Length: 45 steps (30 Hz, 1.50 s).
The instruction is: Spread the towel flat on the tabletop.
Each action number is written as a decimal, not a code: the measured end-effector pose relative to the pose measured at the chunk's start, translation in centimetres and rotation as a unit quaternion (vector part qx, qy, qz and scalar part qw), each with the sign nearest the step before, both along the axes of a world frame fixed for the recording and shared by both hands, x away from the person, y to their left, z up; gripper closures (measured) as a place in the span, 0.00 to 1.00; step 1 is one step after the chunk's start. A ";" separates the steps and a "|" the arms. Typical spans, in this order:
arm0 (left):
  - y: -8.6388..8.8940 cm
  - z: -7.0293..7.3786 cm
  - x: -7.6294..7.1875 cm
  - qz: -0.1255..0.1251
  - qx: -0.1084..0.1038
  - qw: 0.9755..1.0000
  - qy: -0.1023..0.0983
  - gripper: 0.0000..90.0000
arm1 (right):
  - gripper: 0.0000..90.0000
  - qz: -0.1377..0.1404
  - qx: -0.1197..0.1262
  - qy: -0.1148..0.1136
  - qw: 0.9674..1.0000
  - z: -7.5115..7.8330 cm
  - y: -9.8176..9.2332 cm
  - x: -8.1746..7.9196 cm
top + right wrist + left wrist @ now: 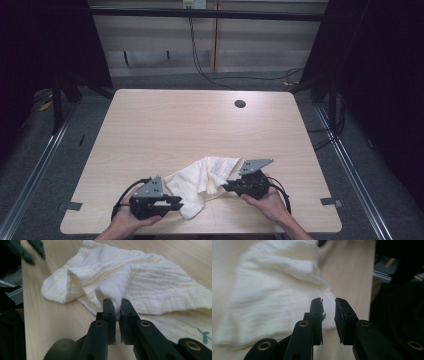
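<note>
A crumpled white cloth [200, 180] lies near the front edge of the light wooden table [190, 125]. My right gripper [225, 187] comes at it from the right. In the right gripper view its jaws [118, 302] are shut on a raised fold of the cloth [150, 282]. My left gripper [179, 202] sits at the cloth's lower left corner, pointing right. In the left gripper view its jaws [328, 301] stand a little apart with nothing pinched between them, and the cloth [274, 290] lies just beyond the tips.
A round cable hole [240, 103] is set in the far part of the table. Black cables [220, 75] run over the floor behind it. Dark frame posts flank the table. The table's front edge [200, 232] is close to both hands.
</note>
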State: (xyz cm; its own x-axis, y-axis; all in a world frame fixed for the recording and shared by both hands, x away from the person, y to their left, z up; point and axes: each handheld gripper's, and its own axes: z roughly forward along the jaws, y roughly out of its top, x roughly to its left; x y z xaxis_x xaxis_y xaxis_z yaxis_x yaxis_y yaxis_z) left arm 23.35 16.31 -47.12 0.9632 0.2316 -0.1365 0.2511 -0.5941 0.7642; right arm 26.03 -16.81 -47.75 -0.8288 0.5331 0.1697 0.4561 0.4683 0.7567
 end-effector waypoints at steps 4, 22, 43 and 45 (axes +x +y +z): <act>-1.5 -1.1 -0.3 -0.020 0.033 0.999 -0.001 0.79 | 0.94 -0.006 -0.003 -0.002 1.000 0.0 -0.1 0.1; -2.4 -2.4 -0.7 -0.045 0.055 0.997 -0.027 0.77 | 0.94 -0.006 0.001 0.007 1.000 -0.2 -0.3 0.3; 1.7 1.7 2.4 0.056 -0.057 0.997 -0.006 0.97 | 0.95 -0.033 0.056 -0.015 0.998 2.2 -3.0 0.4; 2.2 2.3 2.8 0.067 -0.067 0.995 -0.011 0.97 | 0.95 -0.039 0.063 -0.018 0.997 2.7 -3.4 0.6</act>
